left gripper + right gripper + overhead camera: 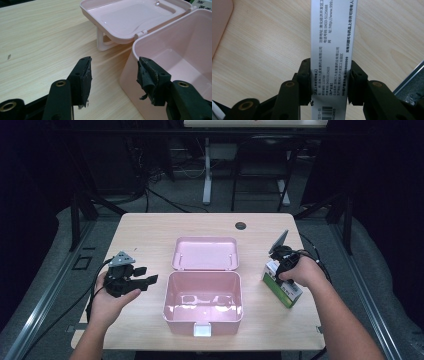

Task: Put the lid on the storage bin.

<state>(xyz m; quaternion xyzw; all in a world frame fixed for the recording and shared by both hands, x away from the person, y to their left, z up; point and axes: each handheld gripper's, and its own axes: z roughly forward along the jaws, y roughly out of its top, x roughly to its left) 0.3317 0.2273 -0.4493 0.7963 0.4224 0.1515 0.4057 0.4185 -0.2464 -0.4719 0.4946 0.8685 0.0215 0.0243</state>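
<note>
Carton (pixel 283 288) is sitting clamped across its narrow width in my right tool (pixel 329 83), pink box (pixel 203 296) lying leftward, left tool (pixel 113 77) idling unclenched beside it.

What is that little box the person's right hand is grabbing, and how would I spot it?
Start at the open pink case in the middle of the table. To its right lies a small carton, pinched between the right gripper jaws. It alone is white and green, covered in printed text.
</note>
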